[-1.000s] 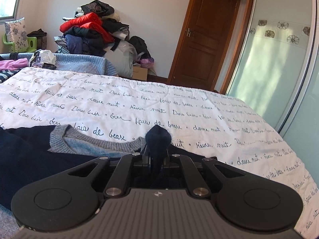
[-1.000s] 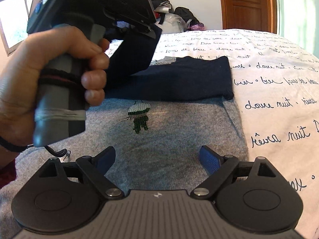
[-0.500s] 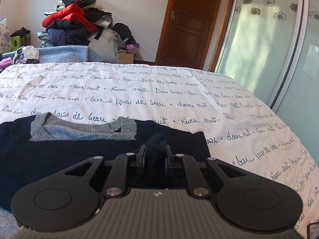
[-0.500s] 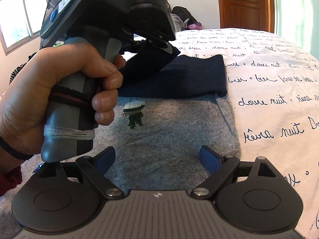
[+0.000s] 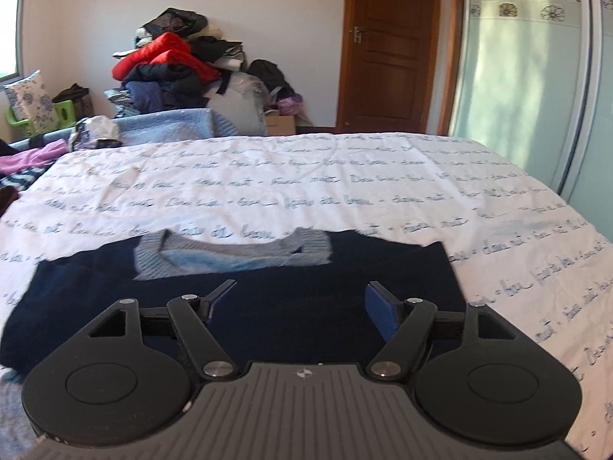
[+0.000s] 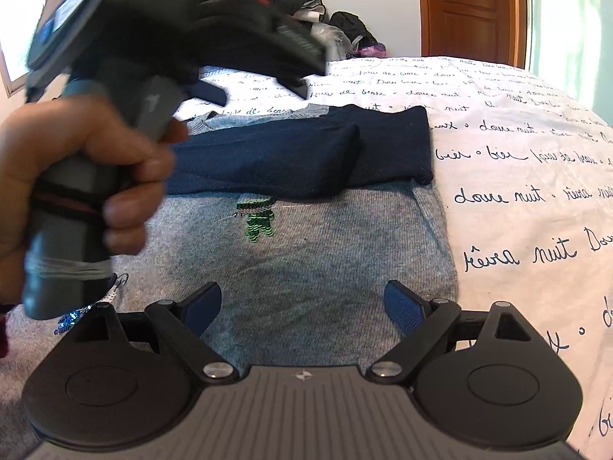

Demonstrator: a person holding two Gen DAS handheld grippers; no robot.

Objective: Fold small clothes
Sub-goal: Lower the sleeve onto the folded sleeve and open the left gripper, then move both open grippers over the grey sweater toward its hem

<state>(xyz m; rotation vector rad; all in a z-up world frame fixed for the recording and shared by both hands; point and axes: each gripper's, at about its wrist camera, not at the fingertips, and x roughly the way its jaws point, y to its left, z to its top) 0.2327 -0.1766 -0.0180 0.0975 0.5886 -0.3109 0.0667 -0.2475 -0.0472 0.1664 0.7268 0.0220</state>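
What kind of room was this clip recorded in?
Most likely a home bedroom: a bed with a script-printed cover, a heap of clothes by the wall, and a wooden door beside sliding wardrobe panels.

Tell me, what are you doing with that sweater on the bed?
A person is folding a small grey sweater with navy sleeves on the bed. One navy sleeve is already laid across the chest, above the little green sequin figure. The left hand-held gripper is open above the navy part near the grey collar, holding nothing. The right hand-held gripper is open too, hovering over the sweater's grey lower part. A pile of clothes waits by the wall.
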